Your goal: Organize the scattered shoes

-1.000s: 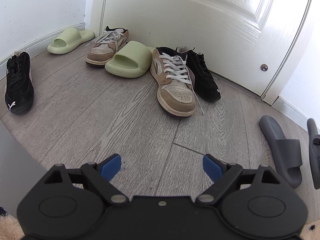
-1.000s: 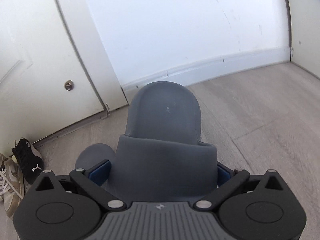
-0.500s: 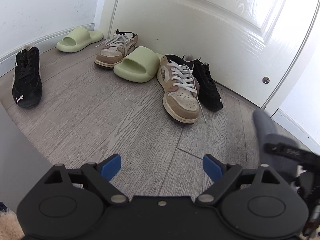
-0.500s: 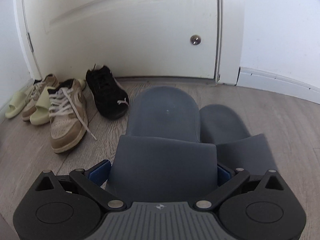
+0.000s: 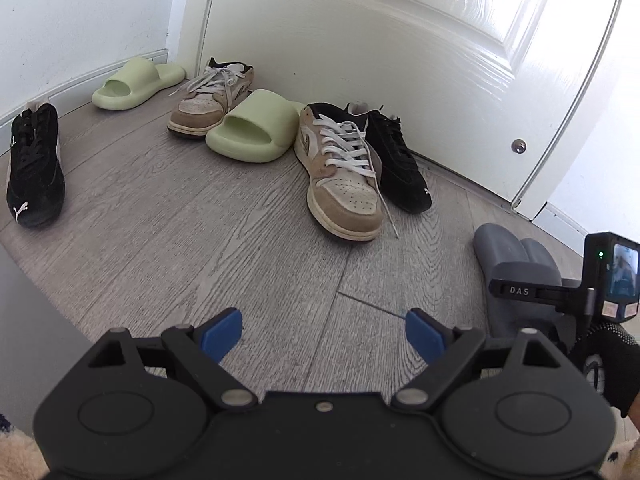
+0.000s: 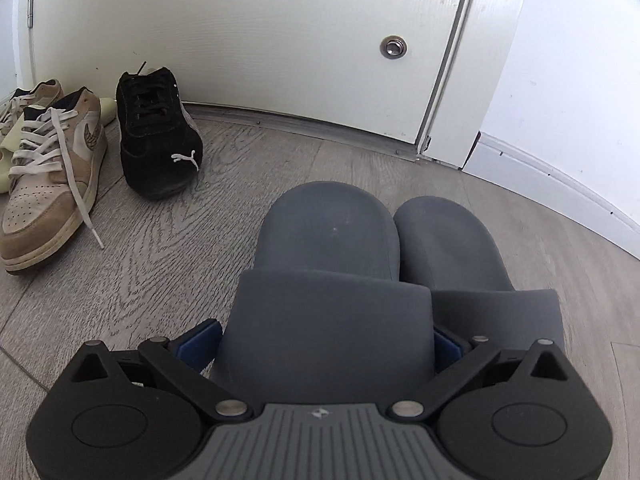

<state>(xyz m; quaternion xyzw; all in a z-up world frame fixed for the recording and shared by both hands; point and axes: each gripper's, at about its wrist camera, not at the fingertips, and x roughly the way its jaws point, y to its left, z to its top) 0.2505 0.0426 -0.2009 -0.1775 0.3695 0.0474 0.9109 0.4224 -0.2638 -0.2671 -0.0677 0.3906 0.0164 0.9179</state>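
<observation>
Lettering "DAS" (image 5: pixel 519 291) marks right tool (image 6: pixel 326 344) clamping grey slide (image 6: pixel 328 280).

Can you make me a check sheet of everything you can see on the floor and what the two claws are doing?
Surface: grey wood-look floor.
Job's things: two grey slides side by side; two tan sneakers, two green slides, two black sneakers, mixed up.
Clutter: nothing seen.
Claws: left claw open, empty; right claw shut on the left grey slide.
Cables: nothing seen.
Surroundings: white door, white walls.
</observation>
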